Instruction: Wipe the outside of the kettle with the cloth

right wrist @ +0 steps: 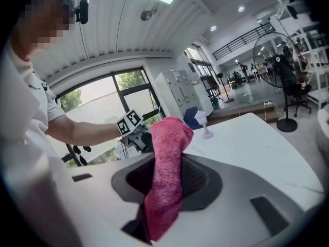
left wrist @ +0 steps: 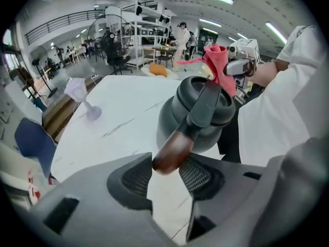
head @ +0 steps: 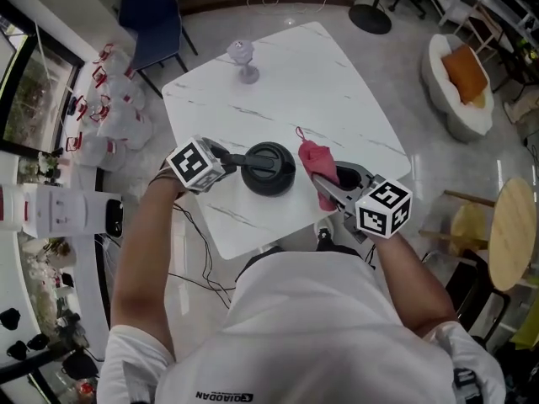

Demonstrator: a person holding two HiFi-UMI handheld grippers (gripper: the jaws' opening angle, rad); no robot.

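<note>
ok so the kettle [head: 268, 168] is sitting on the white marble table [head: 286, 74], down near the edge closest to the person, right between the two tools. The right gripper [right wrist: 167, 176] is clamped tight on the pink cloth [right wrist: 167, 158], which sticks out past the jaws as a narrow folded strip, just beside the kettle's right flank; can't say if it's touching yet. The left gripper [left wrist: 164, 176] has its jaws standing wide with the brown tip of the kettle's handle [left wrist: 172, 151] sitting between them, and to me that looks like a loose fit, not a proper pinch. So my take: get a firm hold on that handle first, otherwise the pot will just spin or skate when the cloth pushes on it. Then lay the flat side of the cloth against the body rather than poking with the tip, and sweep round the curve in long passes, keeping the hard jaws off the finish. Use the handle to turn the kettle so the far side comes round. Push away from the near edge, not toward it, and mind the stemmed glass [head: 242, 57] at the far end, though it's well apart
</note>
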